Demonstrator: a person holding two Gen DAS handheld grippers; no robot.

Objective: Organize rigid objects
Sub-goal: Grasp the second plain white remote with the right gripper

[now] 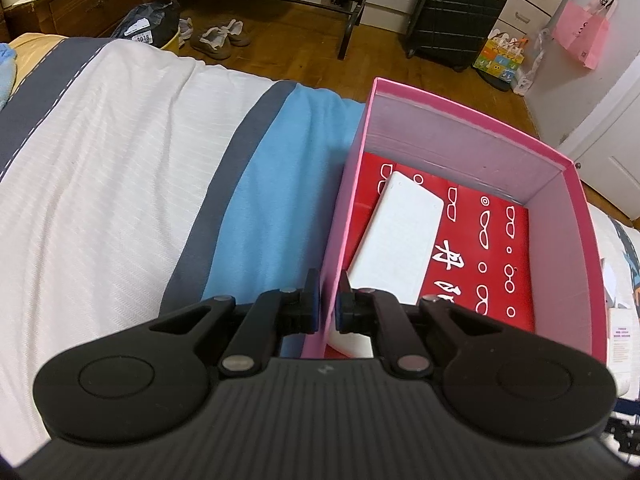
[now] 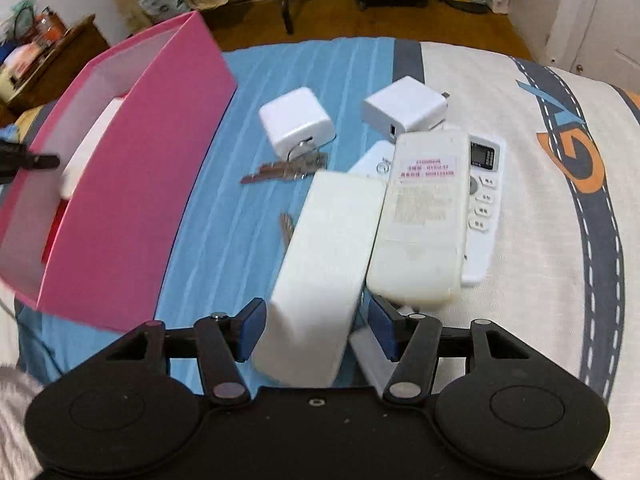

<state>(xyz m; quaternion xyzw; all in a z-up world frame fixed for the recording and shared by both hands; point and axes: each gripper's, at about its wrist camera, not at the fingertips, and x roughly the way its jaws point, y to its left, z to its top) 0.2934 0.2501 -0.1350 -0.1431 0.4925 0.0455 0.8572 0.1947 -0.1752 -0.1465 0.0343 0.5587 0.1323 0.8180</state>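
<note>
Left wrist view: left tool (image 1: 329,300) is clamped on the near-left wall of the pink box (image 1: 472,128), one pad outside the wall and one inside, jaws drawn nearly together on the thin card. Box sits on the bed (image 1: 120,152), over the blue stripe of the striped cover. Inside it, a white flat block (image 1: 396,236) lies slanted along the left wall on a red printed sheet (image 1: 500,248) that covers the floor of the box. Right wrist view: right tool (image 2: 316,330) has its jaws apart, blue pads standing off either side of a white oblong case (image 2: 324,264); a small gap shows at each pad, so no grip on it. No earlier frame to compare. Case lies on the bed just right of the pink box (image 2: 132,208). Touching its right edge is a yellowed remote (image 2: 424,220), label side up, stacked on a white remote (image 2: 486,200) with buttons showing. Beyond: two white chargers (image 2: 296,124) (image 2: 404,110), and a bunch of keys (image 2: 288,170) just in front of the left one.
</note>
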